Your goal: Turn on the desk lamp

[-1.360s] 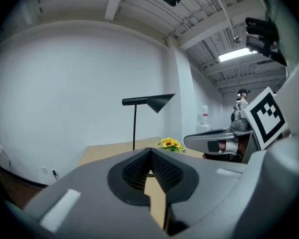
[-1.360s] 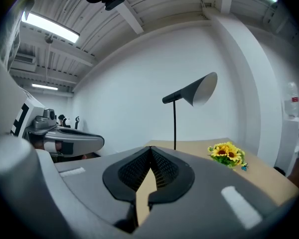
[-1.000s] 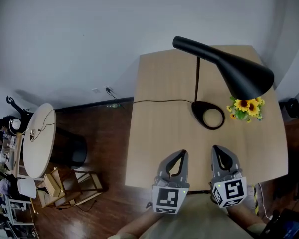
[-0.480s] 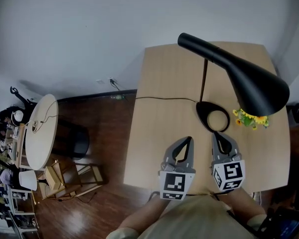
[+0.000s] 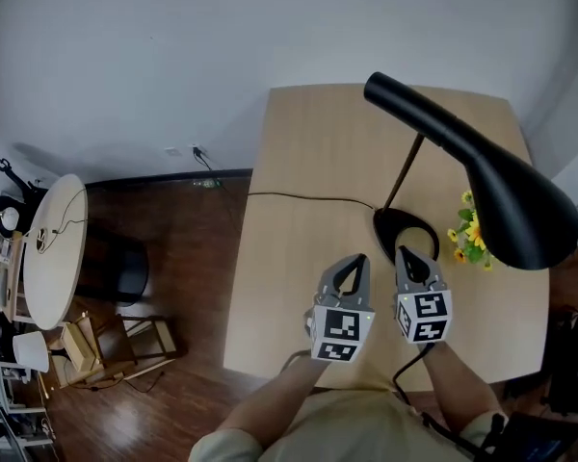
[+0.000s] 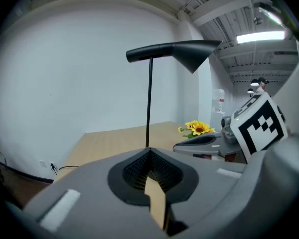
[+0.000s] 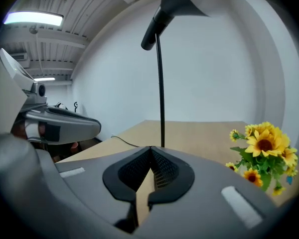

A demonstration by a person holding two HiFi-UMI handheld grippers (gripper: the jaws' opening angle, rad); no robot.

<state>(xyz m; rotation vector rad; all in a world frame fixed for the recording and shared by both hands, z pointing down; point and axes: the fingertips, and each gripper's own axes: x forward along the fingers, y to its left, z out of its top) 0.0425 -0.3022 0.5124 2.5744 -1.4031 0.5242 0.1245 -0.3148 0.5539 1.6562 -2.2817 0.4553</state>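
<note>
The black desk lamp stands on the wooden table [image 5: 299, 152], with its oval base [image 5: 407, 231] at the middle right. A thin stem [image 5: 405, 176] carries the long cone shade [image 5: 506, 195] out over the right side. My right gripper [image 5: 403, 250] is shut and empty, its tip at the near edge of the base. My left gripper [image 5: 357, 258] is shut and empty, just left of it over bare wood. Both gripper views look past shut jaws, left gripper [image 6: 150, 152] and right gripper [image 7: 150, 149], to the stem [image 6: 149, 103] [image 7: 161, 88]. No switch is visible.
A bunch of yellow sunflowers [image 5: 469, 239] sits right of the base, under the shade. The lamp's black cable [image 5: 308, 198] runs left off the table edge. On the wooden floor to the left stand a round white side table [image 5: 48, 258] and a dark bin [image 5: 116, 269].
Both grippers have moved forward over the table toward the lamp base, the right one now reaching its near edge. The head view has shifted, so the shade looks nearer.
</note>
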